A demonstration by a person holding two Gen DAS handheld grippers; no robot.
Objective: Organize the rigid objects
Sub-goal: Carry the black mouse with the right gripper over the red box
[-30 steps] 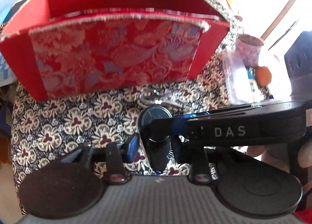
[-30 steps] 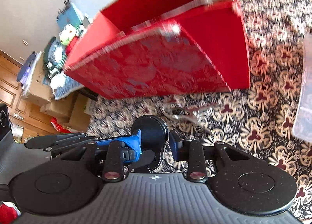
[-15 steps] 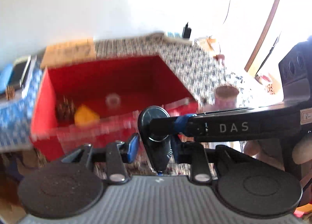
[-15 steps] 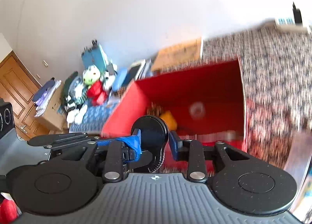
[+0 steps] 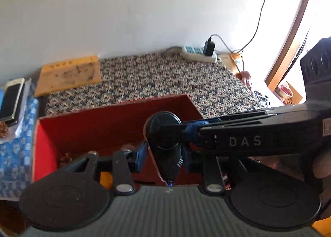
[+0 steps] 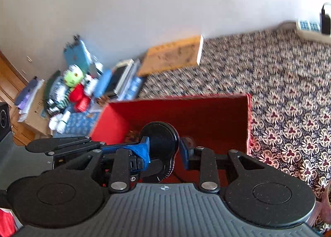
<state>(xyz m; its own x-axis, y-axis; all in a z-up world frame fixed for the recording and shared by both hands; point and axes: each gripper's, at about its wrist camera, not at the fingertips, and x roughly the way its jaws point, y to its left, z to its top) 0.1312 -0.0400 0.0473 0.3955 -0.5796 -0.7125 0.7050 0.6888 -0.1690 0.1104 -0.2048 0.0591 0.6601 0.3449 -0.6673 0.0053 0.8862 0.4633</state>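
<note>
A black object with a round head [image 5: 163, 144] sits between the blue pads of my left gripper [image 5: 163, 157], which is shut on it. My right gripper [image 6: 163, 149] is shut on the same object [image 6: 161, 139]; its long finger [image 5: 238, 133] reaches in from the right in the left wrist view. Both hang over the near part of an open red box [image 5: 115, 117] on the flowered cloth [image 5: 165, 75]. Inside the box lie a pine cone [image 5: 66, 156], a yellow piece [image 5: 105, 177] and a small round item [image 5: 128, 147], partly hidden by the grippers.
A power strip with a black charger [image 5: 200, 52] lies by the wall. A tan flat book [image 5: 68, 75] and a phone [image 5: 12, 98] lie left of the box. Soft toys and cartons [image 6: 72, 86] are piled further left. Flowered cloth [image 6: 289, 92] spreads right of the box.
Both grippers have risen with the black object, from low in front of the box's brocade side to above its rim. The box's inside has come into sight.
</note>
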